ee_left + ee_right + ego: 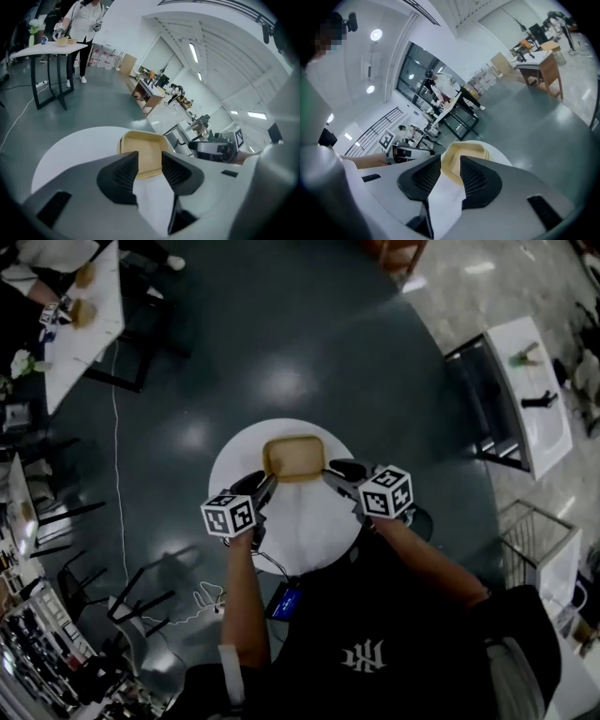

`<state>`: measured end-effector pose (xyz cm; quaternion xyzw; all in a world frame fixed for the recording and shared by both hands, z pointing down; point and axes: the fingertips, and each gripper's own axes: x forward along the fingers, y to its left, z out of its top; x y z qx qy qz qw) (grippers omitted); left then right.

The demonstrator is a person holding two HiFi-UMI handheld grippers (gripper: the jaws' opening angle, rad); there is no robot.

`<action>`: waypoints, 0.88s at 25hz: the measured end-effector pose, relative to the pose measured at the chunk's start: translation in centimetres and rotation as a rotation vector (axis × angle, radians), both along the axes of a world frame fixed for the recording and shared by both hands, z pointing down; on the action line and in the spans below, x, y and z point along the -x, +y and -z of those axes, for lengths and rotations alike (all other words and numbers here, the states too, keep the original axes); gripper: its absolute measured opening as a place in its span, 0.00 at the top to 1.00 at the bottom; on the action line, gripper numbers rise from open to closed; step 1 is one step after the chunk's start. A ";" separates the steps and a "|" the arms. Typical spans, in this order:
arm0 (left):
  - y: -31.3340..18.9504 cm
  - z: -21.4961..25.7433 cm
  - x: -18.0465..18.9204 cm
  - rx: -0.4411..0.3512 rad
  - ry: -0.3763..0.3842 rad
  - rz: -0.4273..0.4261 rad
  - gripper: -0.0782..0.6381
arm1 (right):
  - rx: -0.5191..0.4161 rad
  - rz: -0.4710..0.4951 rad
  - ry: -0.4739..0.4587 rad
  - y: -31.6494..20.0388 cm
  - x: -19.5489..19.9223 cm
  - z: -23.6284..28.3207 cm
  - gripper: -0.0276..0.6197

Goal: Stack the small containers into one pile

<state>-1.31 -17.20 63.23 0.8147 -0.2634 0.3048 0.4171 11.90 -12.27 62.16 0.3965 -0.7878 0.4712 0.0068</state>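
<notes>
A shallow tan container (293,457) sits at the far side of the round white table (291,531). In the right gripper view the container (466,152) shows layered rims on one side, like nested pieces. My left gripper (267,482) is at its near left corner and my right gripper (330,472) at its near right corner. In the left gripper view the container (143,150) lies just beyond and under the left gripper (150,171), whose jaws stand a little apart with nothing clamped. The right gripper (450,176) looks the same: a narrow gap, white table showing through.
Dark floor surrounds the small table. A white table (84,324) with items stands far left, another white table (534,395) and a wire basket (539,531) to the right. A cable (117,427) runs across the floor. A person (84,18) stands by a distant table.
</notes>
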 end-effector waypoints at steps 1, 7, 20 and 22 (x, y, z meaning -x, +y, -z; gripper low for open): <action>0.0 0.8 -0.9 -0.024 0.025 0.009 0.67 | -0.041 0.033 0.000 -0.9 0.0 1.1 0.73; 3.8 8.8 -3.6 -0.132 0.156 0.056 0.72 | -0.221 0.251 -0.003 -1.7 2.7 9.4 0.82; 7.3 22.9 -0.8 -0.535 0.318 0.148 0.89 | -0.628 0.526 -0.097 -0.1 7.4 24.7 0.87; 9.2 24.9 -0.3 -0.608 0.372 0.125 0.89 | -0.674 0.543 -0.110 1.8 7.9 26.3 0.88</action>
